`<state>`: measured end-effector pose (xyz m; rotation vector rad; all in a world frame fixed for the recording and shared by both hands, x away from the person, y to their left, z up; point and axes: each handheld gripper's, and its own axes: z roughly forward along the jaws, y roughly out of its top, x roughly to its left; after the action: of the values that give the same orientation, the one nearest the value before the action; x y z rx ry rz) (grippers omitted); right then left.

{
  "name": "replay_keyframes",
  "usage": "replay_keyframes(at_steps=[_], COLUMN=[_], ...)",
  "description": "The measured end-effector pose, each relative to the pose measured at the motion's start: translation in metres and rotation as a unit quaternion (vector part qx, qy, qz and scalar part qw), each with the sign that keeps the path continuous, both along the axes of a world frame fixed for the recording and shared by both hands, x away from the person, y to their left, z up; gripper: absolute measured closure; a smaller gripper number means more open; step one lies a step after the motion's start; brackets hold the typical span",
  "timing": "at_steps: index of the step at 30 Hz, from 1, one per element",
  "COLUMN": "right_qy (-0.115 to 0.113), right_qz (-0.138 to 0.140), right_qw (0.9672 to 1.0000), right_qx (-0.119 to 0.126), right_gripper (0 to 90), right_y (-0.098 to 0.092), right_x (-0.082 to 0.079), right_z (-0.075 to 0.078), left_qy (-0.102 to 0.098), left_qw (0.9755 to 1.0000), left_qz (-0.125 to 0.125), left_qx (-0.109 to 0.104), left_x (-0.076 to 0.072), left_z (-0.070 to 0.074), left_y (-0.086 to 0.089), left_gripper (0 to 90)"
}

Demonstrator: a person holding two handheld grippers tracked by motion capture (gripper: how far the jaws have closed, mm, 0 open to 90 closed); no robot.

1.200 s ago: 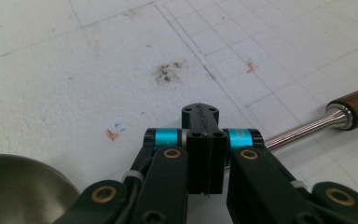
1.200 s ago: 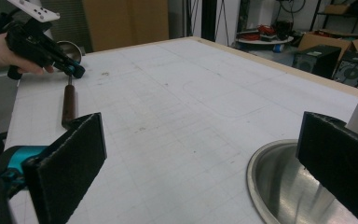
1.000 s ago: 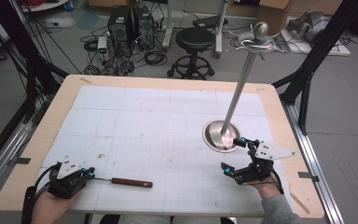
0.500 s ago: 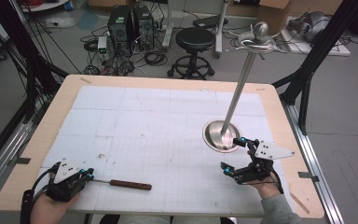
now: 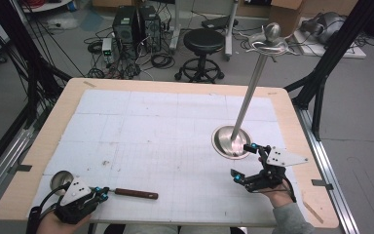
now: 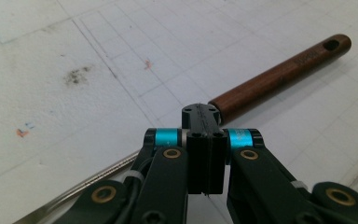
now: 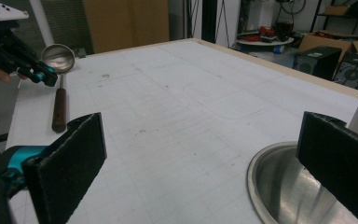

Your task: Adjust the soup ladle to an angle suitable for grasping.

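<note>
- High view: ladle [image 5: 112, 191] gripped by the closed left gripper [image 5: 102, 192] at the table's [image 5: 175, 85] near left corner.
- Right gripper [image 5: 243, 163] held wide open, empty, beside the stand [image 5: 233, 141].
- Hanging judged outstanding.

In the left gripper view the closed jaws cover the ladle [image 6: 279, 74] where its metal shaft meets the wooden handle — the bowl lies off the bottom edge. In the right gripper view the stand [image 7: 289, 186] is cut by the frame — its pole is barely a sliver behind the right-hand jaw.
</note>
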<state>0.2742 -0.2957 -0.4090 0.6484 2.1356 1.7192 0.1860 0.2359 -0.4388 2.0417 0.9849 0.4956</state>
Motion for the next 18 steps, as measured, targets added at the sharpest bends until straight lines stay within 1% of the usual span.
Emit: replay_keyframes(at_steps=[5, 6, 9, 10, 14, 15, 16, 18], right_qy=[-0.001, 0.002, 0.006, 0.002, 0.002, 0.0, 0.004, 0.0], right_qz=[-0.001, -0.002, -0.002, -0.002, -0.003, -0.002, -0.002, -0.001], right_qw=[1.0, 1.0, 1.0, 1.0, 1.0, 1.0, 1.0, 1.0], right_qx=[0.0, 0.001, 0.003, 0.003, 0.006, 0.004, 0.004, 0.001], right_gripper=[0.6, 0.6, 0.6, 0.6, 0.6, 0.6, 0.6, 0.6], right_y=[0.0, 0.0, 0.0, -0.001, -0.001, -0.001, 0.0, 0.0], right_x=[0.0, 0.0, 0.0, 0.0, 0.0, 0.001, 0.0, 0.001], right_z=[0.0, 0.0, 0.0, 0.001, 0.001, 0.0, 0.0, 0.0], left_qy=[0.011, 0.016, 0.017, 0.015, 0.011, 0.008, 0.007, 0.004], left_qw=[0.9999, 0.9998, 0.9998, 0.9999, 0.9999, 0.9999, 0.9999, 0.9999], left_qz=[-0.004, -0.004, -0.005, -0.003, -0.003, 0.0, 0.001, 0.005], left_qx=[0.006, 0.011, 0.009, 0.007, 0.009, 0.01, 0.011, 0.012], left_x=[0.002, 0.004, 0.006, 0.006, 0.008, 0.011, 0.012, 0.015], left_z=[-0.004, -0.006, -0.007, -0.008, -0.008, -0.009, -0.009, -0.009], left_y=[-0.001, -0.001, -0.001, -0.001, -0.002, -0.004, -0.004, -0.006], left_gripper=[89.6, 89.6, 89.6, 89.6, 89.6, 89.6, 89.6, 89.6])
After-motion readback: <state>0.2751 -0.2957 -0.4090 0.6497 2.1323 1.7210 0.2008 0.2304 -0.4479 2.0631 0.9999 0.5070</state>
